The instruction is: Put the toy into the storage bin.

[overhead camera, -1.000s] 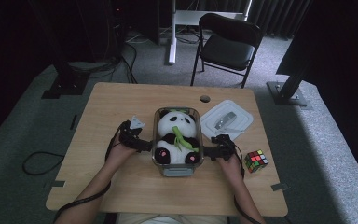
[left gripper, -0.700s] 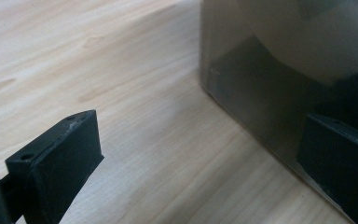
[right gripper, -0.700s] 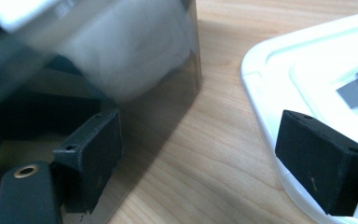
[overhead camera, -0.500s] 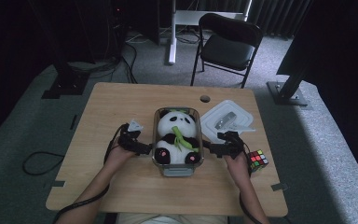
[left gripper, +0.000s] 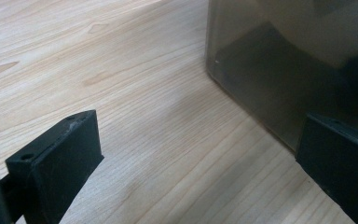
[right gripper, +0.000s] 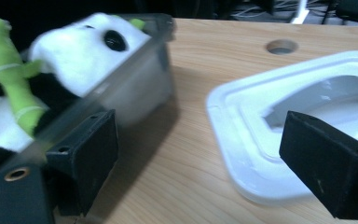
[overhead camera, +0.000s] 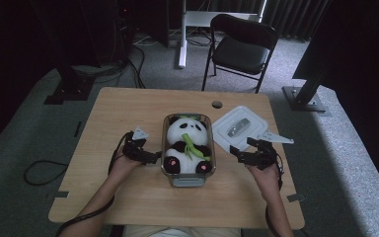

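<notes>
My right gripper has come off the clear container. A second ago it sat against the container's right wall; half a second ago it was already drawing away. Now it hangs above the table between the container and the white lid, clear of both. Its jaws have just been opening and now stand wide with nothing between them. In the right gripper view the container is at 10 o'clock and the lid at 2 o'clock, bare wood in the gap.

My left gripper has kept its place at the container's left wall, at 9 o'clock from the box. Its jaws are spread wide and empty. In the left gripper view the container wall stands just beside the right-hand jaw; whether they touch I cannot tell.

The container sits mid-table, uncovered. The plush panda lies in it with the green bamboo stalk across its belly. The lid lies flat at 2 o'clock from the container, near but apart, handle up.

Reading: positioning of the box looks finished. The right hand's release and its drift toward the lid suggest the lid comes next, the left steadying the box. The lid is broad and shallow; its raised rim or centre handle looks the likeliest purchase.
</notes>
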{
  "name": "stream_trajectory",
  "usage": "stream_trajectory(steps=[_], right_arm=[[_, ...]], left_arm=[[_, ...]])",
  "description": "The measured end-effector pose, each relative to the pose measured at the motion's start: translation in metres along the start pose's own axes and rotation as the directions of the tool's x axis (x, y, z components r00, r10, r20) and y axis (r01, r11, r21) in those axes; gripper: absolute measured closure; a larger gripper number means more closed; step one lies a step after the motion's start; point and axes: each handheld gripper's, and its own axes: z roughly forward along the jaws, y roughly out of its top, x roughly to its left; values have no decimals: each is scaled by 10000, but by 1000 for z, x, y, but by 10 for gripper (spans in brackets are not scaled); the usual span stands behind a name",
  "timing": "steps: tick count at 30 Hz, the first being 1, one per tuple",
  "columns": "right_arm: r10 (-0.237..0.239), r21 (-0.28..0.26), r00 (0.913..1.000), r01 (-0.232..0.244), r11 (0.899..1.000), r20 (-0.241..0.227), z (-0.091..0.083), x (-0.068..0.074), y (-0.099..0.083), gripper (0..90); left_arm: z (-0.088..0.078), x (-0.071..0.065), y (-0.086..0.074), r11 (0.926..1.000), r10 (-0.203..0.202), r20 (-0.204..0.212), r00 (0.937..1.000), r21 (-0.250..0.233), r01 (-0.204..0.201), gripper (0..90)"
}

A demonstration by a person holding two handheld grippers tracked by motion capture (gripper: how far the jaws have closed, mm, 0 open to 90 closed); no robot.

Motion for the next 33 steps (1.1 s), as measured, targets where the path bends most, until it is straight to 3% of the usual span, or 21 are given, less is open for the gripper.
stream_trajectory(steps=[3, 5, 17, 21, 22, 24, 25, 33], right_arm=[[-83, 83, 9989, 79, 9999, 471, -11, -9, -5, 116], [-110, 177, 9985, 101, 9998, 536, -14, -11, -6, 117], [307, 682, 9863, -422, 9968, 1620, -46, -40, -35, 140], [307, 718, 9794, -458, 9964, 1994, -52, -45, -40, 136], [343, 749, 9738, -524, 9958, 2248, -56, -48, -43, 136], [373, 757, 9713, -566, 9955, 2350, -58, -49, -45, 135], [323, 804, 9647, -551, 9952, 2613, -61, -52, -49, 133], [469, 1043, 9520, -820, 9912, 3026, -66, -60, -64, 126]], left_arm=[[0, 1, 0, 10000, 10, -41, 10000, 34, -10, 10], [0, 2, 0, 10000, -39, -80, 10000, 17, 39, 10], [0, 6, 3, 9999, -79, -159, 9998, -152, 77, 10], [-1, 5, 4, 9998, -49, -172, 9998, -186, 46, 10], [-2, 5, 4, 9998, -46, -149, 9999, -192, 43, 10], [-2, 4, 4, 9998, -56, -134, 9999, -213, 53, 10], [-3, 3, 4, 9997, -69, -92, 9999, -251, 67, 10], [-4, 1, 4, 9996, -36, -20, 10000, -273, 35, 9]])
